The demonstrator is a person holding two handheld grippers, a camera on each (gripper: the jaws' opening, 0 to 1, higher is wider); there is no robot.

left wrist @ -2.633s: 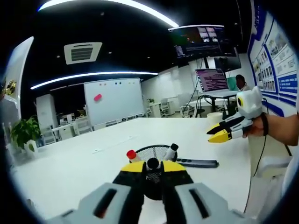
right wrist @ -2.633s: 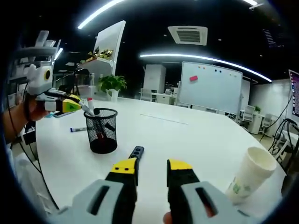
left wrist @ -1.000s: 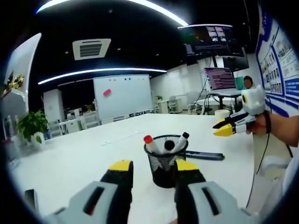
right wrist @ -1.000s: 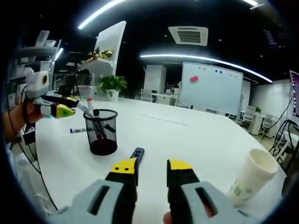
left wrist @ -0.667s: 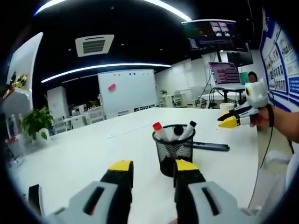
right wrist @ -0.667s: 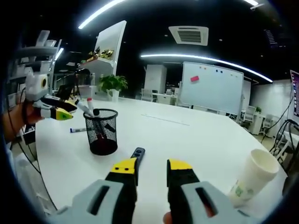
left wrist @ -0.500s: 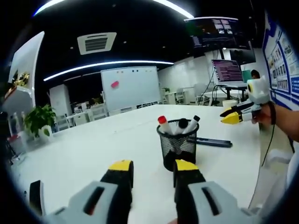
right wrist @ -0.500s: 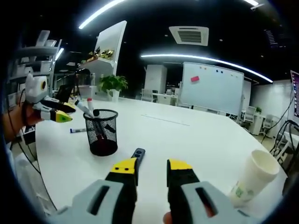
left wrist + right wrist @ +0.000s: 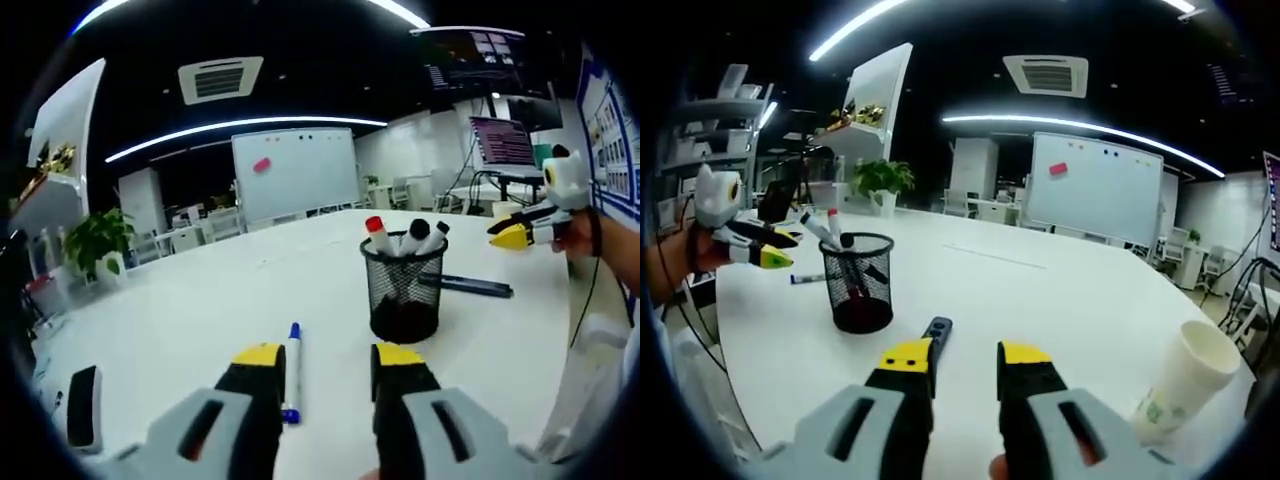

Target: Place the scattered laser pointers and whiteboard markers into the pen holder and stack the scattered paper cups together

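Observation:
A black mesh pen holder (image 9: 405, 296) stands on the white table (image 9: 200, 320) with a red-capped marker (image 9: 377, 233) and two black-capped ones in it. My left gripper (image 9: 328, 358) is open and empty, low over the table. A blue-capped whiteboard marker (image 9: 291, 368) lies just past its left jaw. A black laser pointer (image 9: 476, 288) lies behind the holder. My right gripper (image 9: 965, 358) is open, with that laser pointer (image 9: 933, 328) just ahead of its left jaw. A white paper cup (image 9: 1185, 385) stands to its right. The left gripper (image 9: 757, 247) hovers left of the pen holder (image 9: 858, 281).
A dark eraser-like block (image 9: 82, 408) lies at the table's near left. A potted plant (image 9: 97, 243) and a whiteboard (image 9: 295, 175) stand beyond the far edge. A hand holds the right gripper (image 9: 527, 232) over the table's right side.
My left gripper let go of a marker in the holder, opened and drew back left, which brought the blue-capped marker into its view. My right gripper has stayed still.

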